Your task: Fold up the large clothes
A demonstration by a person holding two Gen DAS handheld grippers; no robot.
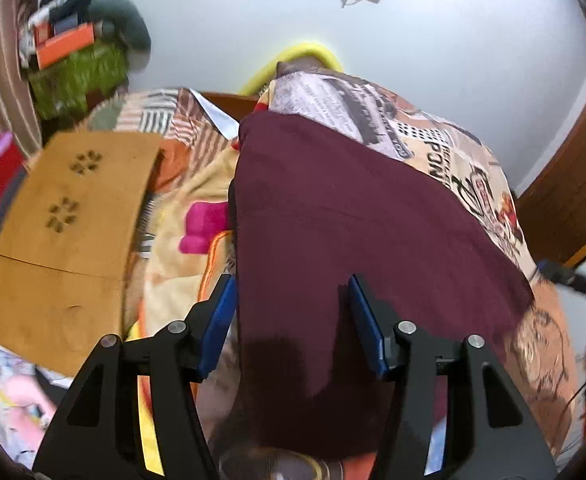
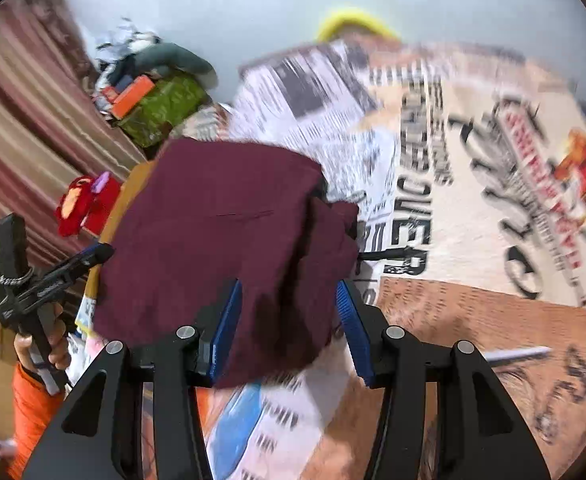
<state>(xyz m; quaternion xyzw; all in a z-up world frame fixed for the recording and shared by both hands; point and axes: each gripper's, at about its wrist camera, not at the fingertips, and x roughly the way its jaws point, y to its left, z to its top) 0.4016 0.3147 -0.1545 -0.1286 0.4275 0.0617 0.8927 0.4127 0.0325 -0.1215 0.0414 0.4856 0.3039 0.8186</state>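
Note:
A large maroon garment (image 1: 353, 220) lies folded flat on a printed bedspread (image 1: 445, 148). My left gripper (image 1: 291, 292) is open above its near end, with nothing between the blue pads. In the right wrist view the garment (image 2: 213, 232) has a bunched corner at its right side. My right gripper (image 2: 287, 296) is open over the garment's near edge, and cloth lies between the pads without being pinched. The left gripper (image 2: 93, 254) also shows at the far left, held in a hand.
A brown wooden lap table (image 1: 73, 232) sits on the bed left of the garment. A pink block (image 1: 203, 226) lies between them. A green box with clutter (image 1: 77, 72) and a striped curtain (image 2: 25, 128) stand at the far left. A yellow rim (image 1: 305, 56) shows beyond the bed.

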